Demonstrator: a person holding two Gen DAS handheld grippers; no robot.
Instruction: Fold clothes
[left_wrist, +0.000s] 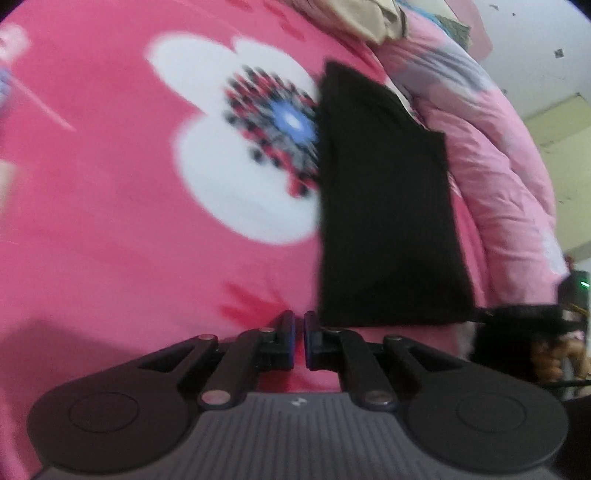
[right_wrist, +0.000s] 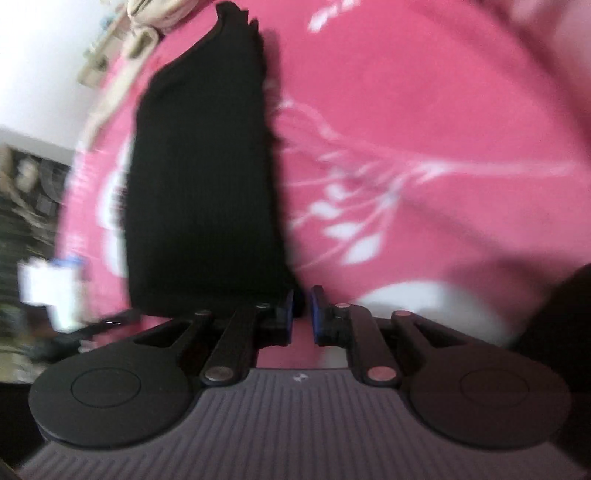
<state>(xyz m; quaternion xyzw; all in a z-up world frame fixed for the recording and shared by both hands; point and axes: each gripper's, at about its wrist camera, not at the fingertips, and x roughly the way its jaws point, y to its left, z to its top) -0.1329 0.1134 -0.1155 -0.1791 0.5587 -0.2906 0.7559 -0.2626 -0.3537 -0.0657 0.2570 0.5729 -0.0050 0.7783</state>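
— Any writing, brand or number you can make out?

— Nothing readable. The grey ribbed gripper body (left_wrist: 295, 435) carries a small pale emblem near its top edge, in both wrist views (right_wrist: 297, 378), too tiny and blurred to tell what it is.

— And elsewhere?

— No letters or digits.

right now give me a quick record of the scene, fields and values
surface: pink floral bedsheet
garment: black garment, folded into a long narrow strip, lying flat
left gripper: jaws nearly closed, nothing visibly between them, at the strip's near left corner
right gripper: jaws narrowly apart, nothing visibly gripped, at the strip's near right corner
other items: beige cloth bunched beyond the strip's far end; pink quilt alongside
image quality: motion-blurred
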